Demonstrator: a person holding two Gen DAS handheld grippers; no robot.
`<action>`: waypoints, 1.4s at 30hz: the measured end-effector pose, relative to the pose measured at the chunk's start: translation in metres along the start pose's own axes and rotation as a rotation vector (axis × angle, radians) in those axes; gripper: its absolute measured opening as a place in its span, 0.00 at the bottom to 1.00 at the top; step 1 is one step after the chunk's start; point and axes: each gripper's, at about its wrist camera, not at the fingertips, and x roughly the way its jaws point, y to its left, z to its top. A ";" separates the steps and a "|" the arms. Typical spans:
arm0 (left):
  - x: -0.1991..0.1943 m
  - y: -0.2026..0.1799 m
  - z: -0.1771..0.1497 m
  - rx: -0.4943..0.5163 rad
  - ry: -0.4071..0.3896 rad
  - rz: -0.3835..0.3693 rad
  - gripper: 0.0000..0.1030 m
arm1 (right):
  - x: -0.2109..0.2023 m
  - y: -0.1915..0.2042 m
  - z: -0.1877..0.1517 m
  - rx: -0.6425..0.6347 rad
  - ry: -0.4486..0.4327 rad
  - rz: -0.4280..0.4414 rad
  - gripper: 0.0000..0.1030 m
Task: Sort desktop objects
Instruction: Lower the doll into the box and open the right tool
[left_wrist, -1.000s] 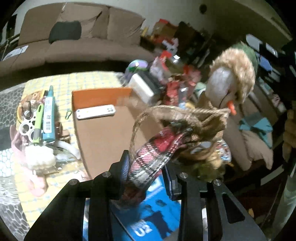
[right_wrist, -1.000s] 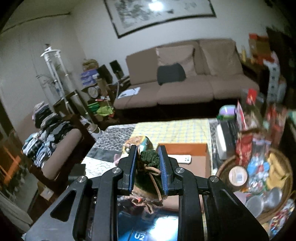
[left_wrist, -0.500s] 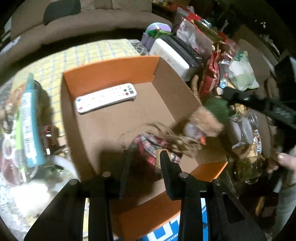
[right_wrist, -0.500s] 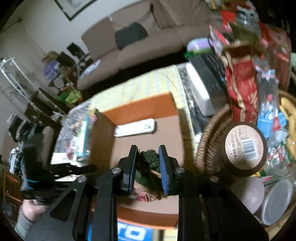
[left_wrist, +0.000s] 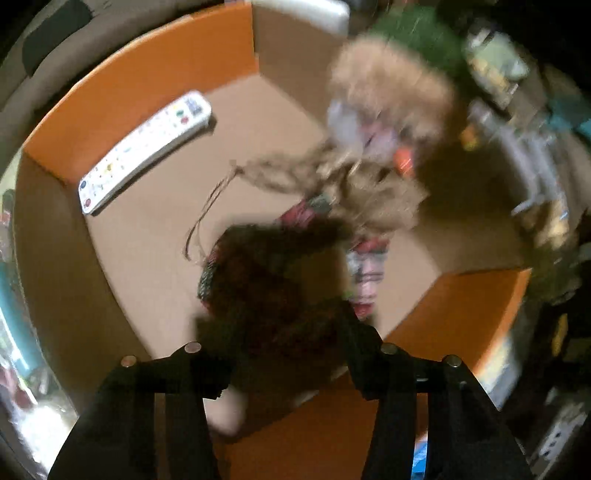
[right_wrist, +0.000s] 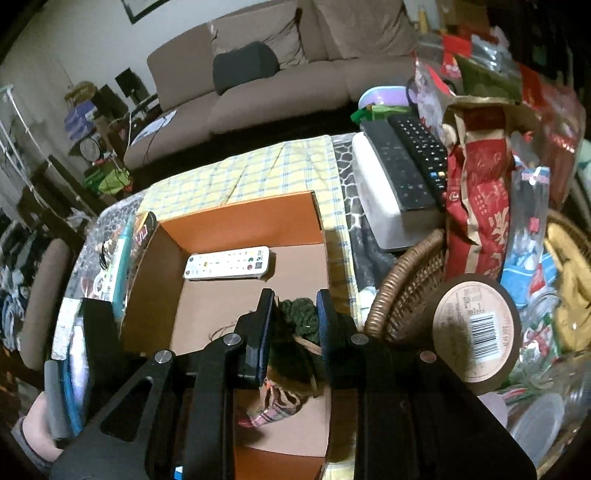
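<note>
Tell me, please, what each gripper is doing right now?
Left gripper: open, holding nothing.
Right gripper: closed on the doll's green hat, over the box.

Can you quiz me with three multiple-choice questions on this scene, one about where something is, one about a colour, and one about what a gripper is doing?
1. Where does the white remote lie?
A. On the floor of the cardboard box, by its far wall
B. In the wicker basket
C. On the sofa

2. What colour are the box's end walls?
A. Blue
B. Orange
C. White

3. What is the right gripper doing?
A. Hanging open and empty
B. Pinching the white remote
C. Closed on the doll's green knitted hat

Answers:
1 A: the remote rests on the brown floor just before the far wall.
2 B: both the far and near end walls are orange; the side walls are plain brown card.
3 C: the green knit sits clamped between the two jaws, above the box.
</note>
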 end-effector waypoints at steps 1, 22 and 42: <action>0.006 -0.001 0.000 0.015 0.036 0.010 0.46 | -0.001 0.001 0.000 -0.007 -0.001 -0.007 0.21; -0.035 0.008 -0.035 0.124 0.213 0.318 0.28 | 0.000 0.036 -0.045 -0.171 0.144 -0.048 0.21; -0.031 0.008 -0.028 0.087 0.072 0.255 0.70 | -0.022 0.039 -0.041 -0.297 0.125 -0.174 0.33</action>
